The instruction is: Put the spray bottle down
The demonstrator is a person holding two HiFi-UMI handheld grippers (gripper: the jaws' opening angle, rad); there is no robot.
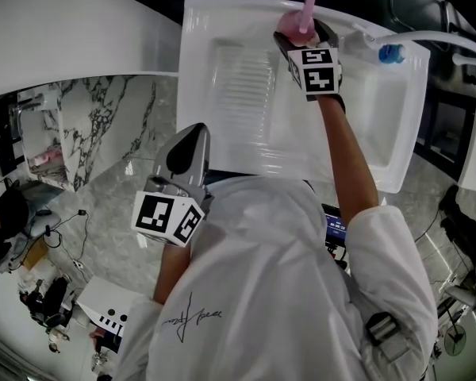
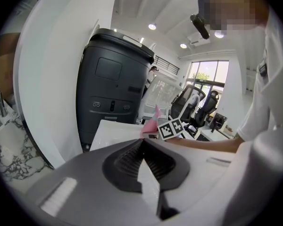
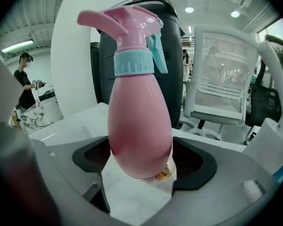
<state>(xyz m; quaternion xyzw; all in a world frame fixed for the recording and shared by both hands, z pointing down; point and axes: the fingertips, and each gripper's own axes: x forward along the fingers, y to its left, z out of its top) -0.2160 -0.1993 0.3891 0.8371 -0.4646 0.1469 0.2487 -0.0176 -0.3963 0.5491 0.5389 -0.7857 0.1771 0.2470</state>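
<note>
Pink plastic spray bottle with pale-blue collar [image 3: 139,112], upright, was pinched low by the right gripper [image 3: 139,166] at the far rim of the white ceramic basin [image 1: 398,137], left gripper [image 2: 144,144] pressed together, empty; set-down seemingly pending, calling for lowering, then spreading the jaws

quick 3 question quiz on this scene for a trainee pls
1. True or false: the left gripper holds the spray bottle.
2. Multiple choice: the collar under the spray bottle's trigger head is A) light blue, B) black, C) yellow.
3. Fill in: the right gripper is closed on the spray bottle, while the ____ gripper's jaws are together with nothing between them.

Key: 1 false; 2 A; 3 left.
</note>
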